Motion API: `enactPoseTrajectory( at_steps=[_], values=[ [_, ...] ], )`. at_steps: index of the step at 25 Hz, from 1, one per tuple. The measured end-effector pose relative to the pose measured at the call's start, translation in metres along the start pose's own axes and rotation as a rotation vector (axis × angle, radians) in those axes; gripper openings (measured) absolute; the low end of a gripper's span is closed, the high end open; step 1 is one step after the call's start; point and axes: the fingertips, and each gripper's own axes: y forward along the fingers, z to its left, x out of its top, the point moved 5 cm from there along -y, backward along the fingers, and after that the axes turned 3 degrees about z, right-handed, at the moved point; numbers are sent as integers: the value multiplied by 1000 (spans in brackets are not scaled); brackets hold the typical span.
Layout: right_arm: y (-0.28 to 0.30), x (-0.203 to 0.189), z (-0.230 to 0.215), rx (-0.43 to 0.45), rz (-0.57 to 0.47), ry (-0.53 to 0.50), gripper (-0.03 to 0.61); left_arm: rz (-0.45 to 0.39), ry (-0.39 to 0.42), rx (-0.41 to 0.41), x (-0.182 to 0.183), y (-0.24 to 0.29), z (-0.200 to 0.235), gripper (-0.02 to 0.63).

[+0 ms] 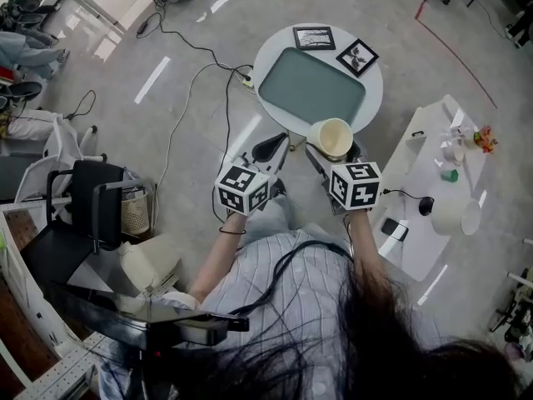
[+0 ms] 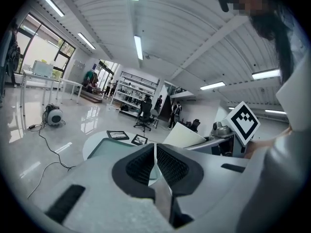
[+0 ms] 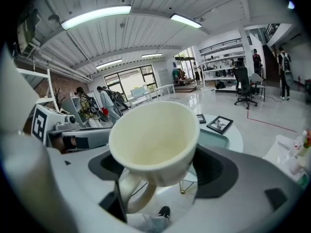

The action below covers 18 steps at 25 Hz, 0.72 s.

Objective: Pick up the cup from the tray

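Observation:
A cream cup [image 1: 333, 137] with a handle hangs above the near edge of the round table, clear of the green tray [image 1: 310, 86]. My right gripper [image 1: 335, 152] is shut on the cup. In the right gripper view the cup [image 3: 155, 142] fills the middle, mouth open toward the camera, handle pointing down, with the right gripper [image 3: 160, 173] pressing its sides. My left gripper [image 1: 271, 147] hovers just left of the cup, shut with nothing in it. In the left gripper view, the left gripper [image 2: 155, 165] shows its pads together, with the tray [image 2: 114, 147] and the cup [image 2: 185, 136] beyond.
Two framed pictures [image 1: 314, 37] [image 1: 357, 57] lie behind the tray on the round white table [image 1: 373, 98]. A white side table [image 1: 433, 223] with small items stands at the right. At the left are a black chair [image 1: 92, 198] and floor cables [image 1: 196, 82].

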Motion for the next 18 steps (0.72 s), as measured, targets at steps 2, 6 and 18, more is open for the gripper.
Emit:
enactPoseTrajectory(
  at_steps=[2, 6, 18],
  values=[
    [-11, -9, -3, -4, 3, 1, 403, 2, 3, -6, -5, 0, -13, 14],
    [-37, -29, -3, -2, 2, 5, 403, 9, 8, -7, -18, -6, -44, 14],
    [-121, -100, 0, 23, -14, 10, 403, 5, 31, 12, -59, -38, -133, 14]
  ],
)
